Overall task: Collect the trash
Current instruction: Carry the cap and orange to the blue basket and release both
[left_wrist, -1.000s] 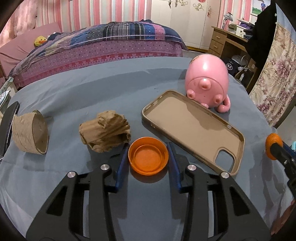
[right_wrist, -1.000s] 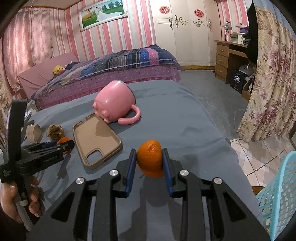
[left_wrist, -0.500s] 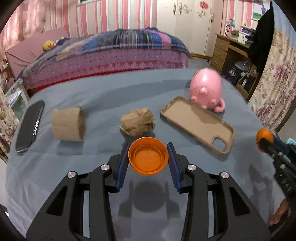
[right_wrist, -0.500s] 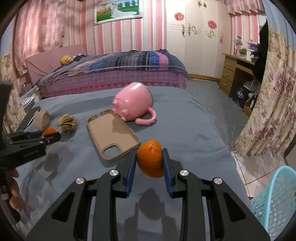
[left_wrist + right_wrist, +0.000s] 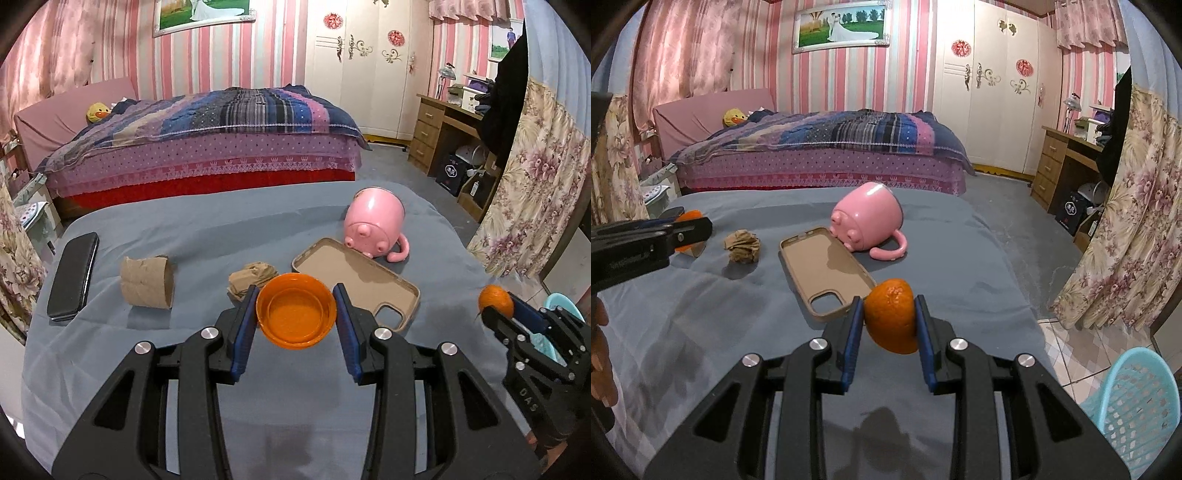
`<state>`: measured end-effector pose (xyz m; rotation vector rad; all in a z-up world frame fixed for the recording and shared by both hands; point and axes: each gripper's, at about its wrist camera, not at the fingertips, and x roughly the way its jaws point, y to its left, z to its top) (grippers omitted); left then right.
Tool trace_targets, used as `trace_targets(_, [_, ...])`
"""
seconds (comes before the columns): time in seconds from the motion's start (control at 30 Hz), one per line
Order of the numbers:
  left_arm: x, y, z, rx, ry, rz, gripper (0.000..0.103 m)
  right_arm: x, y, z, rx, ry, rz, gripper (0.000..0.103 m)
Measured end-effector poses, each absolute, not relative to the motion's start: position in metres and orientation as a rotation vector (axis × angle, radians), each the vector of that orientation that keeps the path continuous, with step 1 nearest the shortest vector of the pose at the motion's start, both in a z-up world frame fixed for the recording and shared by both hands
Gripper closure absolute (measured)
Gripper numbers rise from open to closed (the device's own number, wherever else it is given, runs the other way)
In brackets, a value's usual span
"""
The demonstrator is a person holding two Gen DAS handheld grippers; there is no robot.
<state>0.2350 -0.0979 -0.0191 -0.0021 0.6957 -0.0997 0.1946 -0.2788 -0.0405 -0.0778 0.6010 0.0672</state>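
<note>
Two pieces are lifted, the left gripper [image 5: 297,319] pinching an orange lid [image 5: 296,311], the right gripper [image 5: 889,325] squeezing orange peel [image 5: 891,320]; crumpled paper [image 5: 742,246], cardboard roll [image 5: 147,282] remain, basket [image 5: 1134,402] seemingly empty

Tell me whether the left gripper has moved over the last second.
Yes. The left gripper, holding the orange lid, pulled back and up from the crumpled paper.
</note>
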Motion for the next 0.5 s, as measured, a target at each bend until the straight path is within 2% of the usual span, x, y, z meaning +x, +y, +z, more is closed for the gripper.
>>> trace_targets(0.27, [0.235, -0.108, -0.013, -0.036, 0.671, -0.119, 0.064, 0.17, -0.308, -0.023, -0.087, 0.568, 0.017, 0.075])
trace_targets(0.5, [0.233, -0.152, -0.004, -0.066, 0.627, -0.218, 0.064, 0.128, -0.361, -0.004, -0.077, 0.53, -0.114, 0.075])
